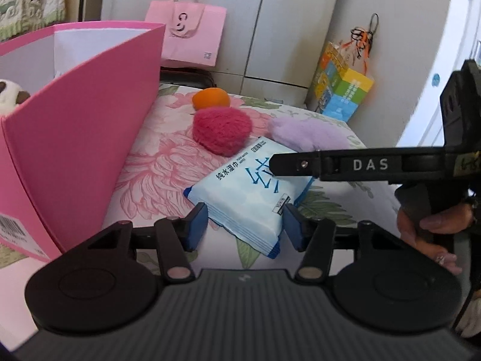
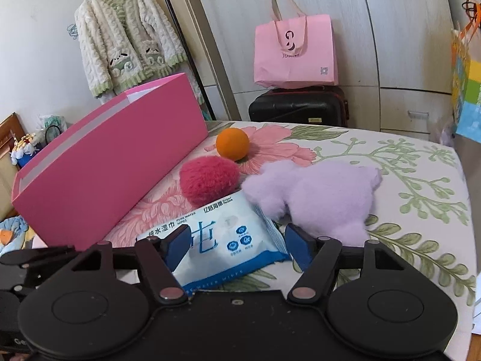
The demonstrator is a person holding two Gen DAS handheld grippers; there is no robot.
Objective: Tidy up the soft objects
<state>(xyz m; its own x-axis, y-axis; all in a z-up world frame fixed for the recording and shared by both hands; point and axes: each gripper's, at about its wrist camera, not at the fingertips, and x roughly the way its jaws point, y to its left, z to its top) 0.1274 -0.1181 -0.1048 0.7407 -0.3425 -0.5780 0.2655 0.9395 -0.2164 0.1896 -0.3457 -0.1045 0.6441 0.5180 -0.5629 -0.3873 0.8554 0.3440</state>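
A blue-white pack of wet wipes [image 1: 246, 198] [image 2: 224, 240] lies on the floral bed. My left gripper [image 1: 245, 224] is open, its blue pads on either side of the pack's near end. My right gripper [image 2: 236, 245] is open above the pack; one of its fingers [image 1: 300, 165] crosses the left wrist view. Behind the pack lie a red fuzzy heart [image 1: 222, 129] [image 2: 209, 180], a purple plush [image 1: 309, 134] [image 2: 315, 198] and an orange ball [image 1: 210, 97] [image 2: 233, 143]. The open pink box [image 1: 78, 126] [image 2: 114, 162] stands at the left with a panda plush [image 1: 10, 94] inside.
A pink paper bag [image 2: 294, 51] sits on a black suitcase [image 2: 297, 105] against the wardrobe. A colourful gift bag [image 1: 342, 90] hangs at the right. A fleece jacket [image 2: 126, 45] hangs at the back left. The bed's edge [image 2: 463, 210] runs along the right.
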